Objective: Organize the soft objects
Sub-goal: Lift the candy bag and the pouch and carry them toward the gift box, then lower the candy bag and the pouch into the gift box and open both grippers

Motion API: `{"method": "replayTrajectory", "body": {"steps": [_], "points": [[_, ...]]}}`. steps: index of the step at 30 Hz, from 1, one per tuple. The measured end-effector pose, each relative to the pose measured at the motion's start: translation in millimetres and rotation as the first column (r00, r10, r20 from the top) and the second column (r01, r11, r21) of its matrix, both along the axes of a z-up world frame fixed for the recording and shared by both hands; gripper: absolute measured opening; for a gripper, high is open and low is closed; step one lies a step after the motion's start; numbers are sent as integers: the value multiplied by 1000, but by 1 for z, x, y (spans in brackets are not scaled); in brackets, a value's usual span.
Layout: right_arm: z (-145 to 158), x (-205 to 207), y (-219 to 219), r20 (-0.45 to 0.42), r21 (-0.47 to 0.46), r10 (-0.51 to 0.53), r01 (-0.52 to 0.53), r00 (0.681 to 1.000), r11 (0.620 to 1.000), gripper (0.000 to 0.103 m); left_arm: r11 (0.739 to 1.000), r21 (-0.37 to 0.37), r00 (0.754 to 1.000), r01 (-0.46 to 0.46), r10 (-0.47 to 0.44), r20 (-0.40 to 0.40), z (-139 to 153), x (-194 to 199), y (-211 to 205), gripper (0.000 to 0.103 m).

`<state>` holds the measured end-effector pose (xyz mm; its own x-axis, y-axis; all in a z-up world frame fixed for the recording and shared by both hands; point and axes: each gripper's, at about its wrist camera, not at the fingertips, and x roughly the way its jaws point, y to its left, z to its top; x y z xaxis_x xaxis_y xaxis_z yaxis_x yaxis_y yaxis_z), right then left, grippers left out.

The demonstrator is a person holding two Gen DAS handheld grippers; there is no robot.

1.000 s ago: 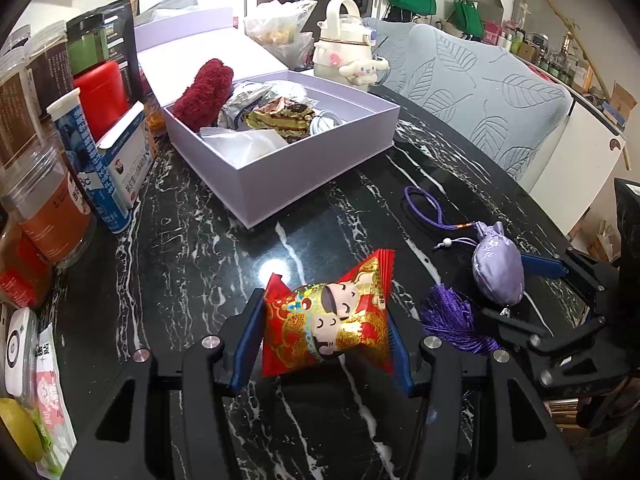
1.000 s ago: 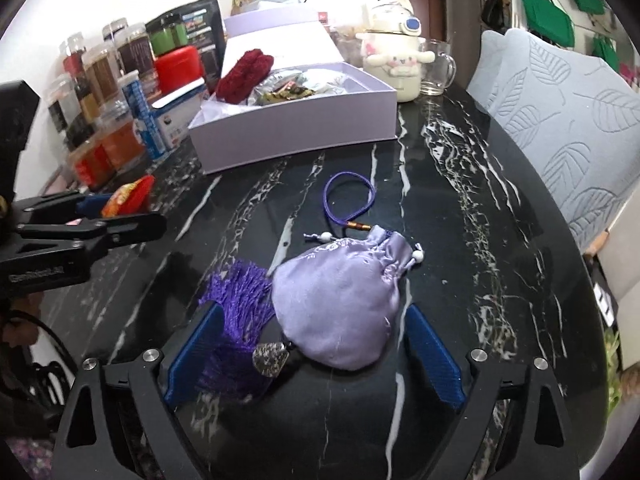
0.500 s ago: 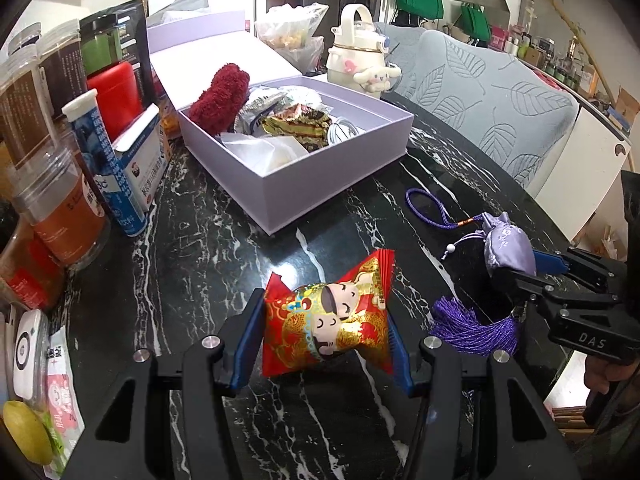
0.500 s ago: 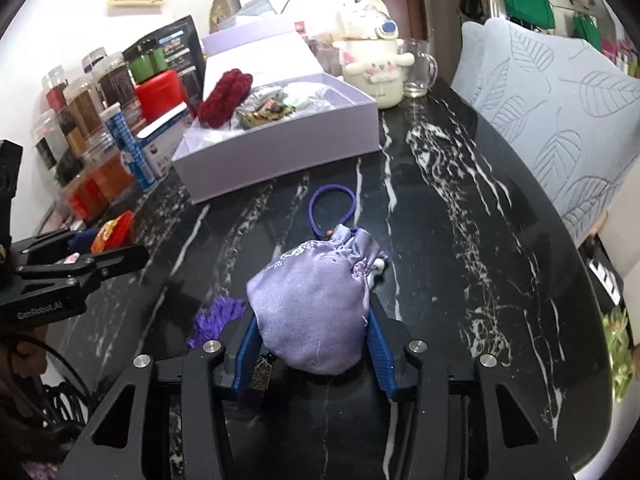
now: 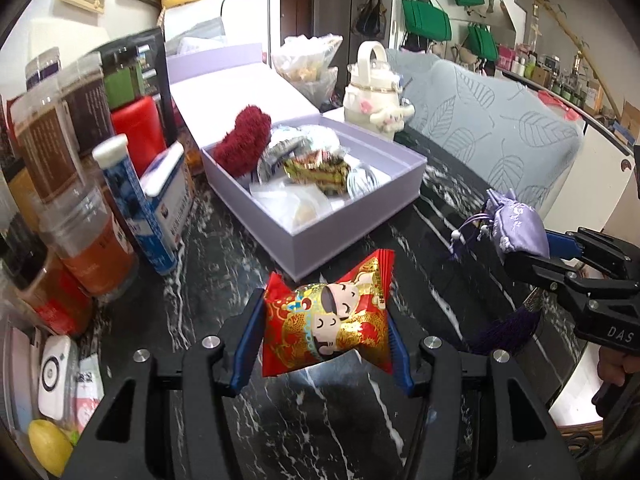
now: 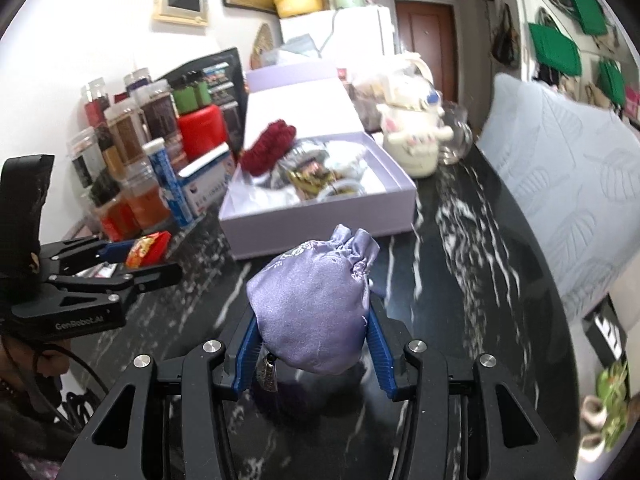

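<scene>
**Both pouches lifted, box ahead**

Black marble table (image 5: 440, 312) with white veining, bare stretch between both tools and the box. At 12 o'clock in the left wrist view, open lavender box (image 5: 352, 224), lid propped behind, red fuzzy item (image 5: 244, 140) at its far corner. Jars and cartons (image 5: 80, 216) crowding the edge at 9 o'clock. At 3 o'clock, right gripper (image 6: 312, 328) pinching purple satin pouch (image 6: 316, 308), tassel (image 5: 504, 328) hanging below. Left gripper (image 5: 324, 336) pressed onto red gold-printed pouch (image 5: 326, 320), held above the table.
</scene>
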<state>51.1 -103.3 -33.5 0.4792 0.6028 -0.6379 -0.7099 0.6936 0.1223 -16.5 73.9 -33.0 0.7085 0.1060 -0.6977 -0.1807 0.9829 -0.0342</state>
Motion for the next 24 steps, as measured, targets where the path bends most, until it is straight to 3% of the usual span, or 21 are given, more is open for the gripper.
{"method": "replayTrajectory", "body": {"steps": [12, 24], "points": [[45, 9, 25, 97, 51, 73, -79, 993, 996, 47, 998, 62, 993, -21, 14, 113, 49, 17, 8, 54], [88, 48, 53, 184, 84, 103, -120, 978, 989, 48, 994, 101, 980, -47, 26, 199, 89, 60, 31, 54]]}}
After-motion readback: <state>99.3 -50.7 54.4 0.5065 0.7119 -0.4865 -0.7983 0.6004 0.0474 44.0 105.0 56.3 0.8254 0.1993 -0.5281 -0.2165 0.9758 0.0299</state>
